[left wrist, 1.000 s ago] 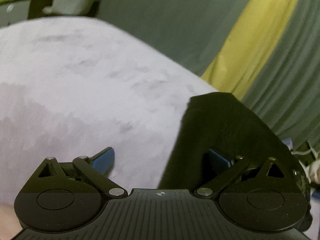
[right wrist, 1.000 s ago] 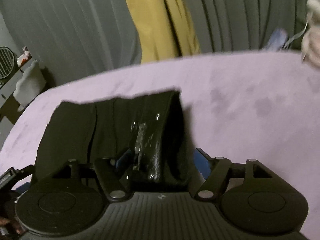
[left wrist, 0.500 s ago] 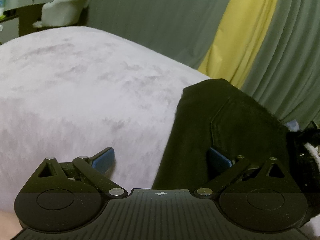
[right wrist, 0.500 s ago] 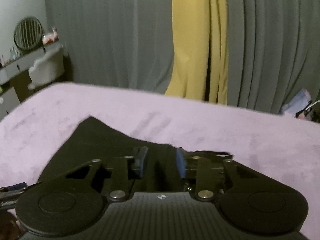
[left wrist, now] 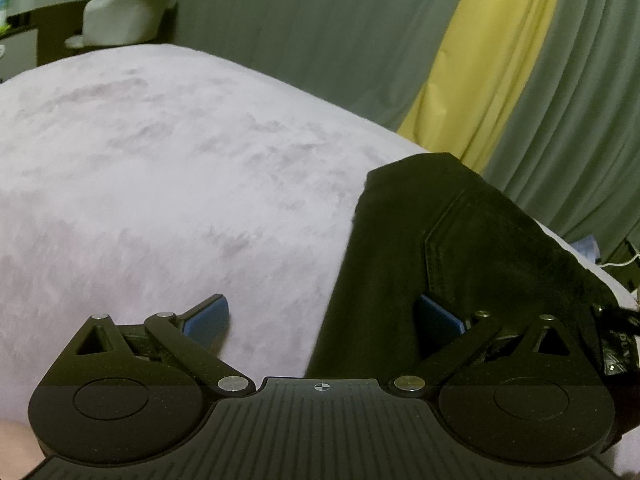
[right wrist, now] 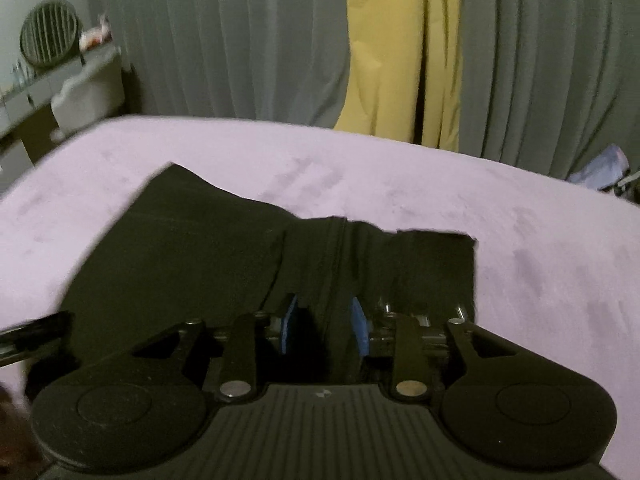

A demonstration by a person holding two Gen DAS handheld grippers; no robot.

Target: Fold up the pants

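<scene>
Midway, apparently: black pants (right wrist: pixel 192 264) lie partly folded at frame centre on the lilac bed (right wrist: pixel 540 248); right gripper (right wrist: pixel 324 326) pinches a bunched fold; left gripper (left wrist: pixel 324 316) gapes wide, empty; squaring off remains.

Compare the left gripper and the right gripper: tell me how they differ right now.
The left gripper has its jaws spread wide; the right gripper has them drawn close together. The left gripper pinches nothing, one blue pad over the bed cover and one over the black pants; the right gripper clamps a bunched fold of the pants. Both have blue pads and point down at the bed.
</scene>
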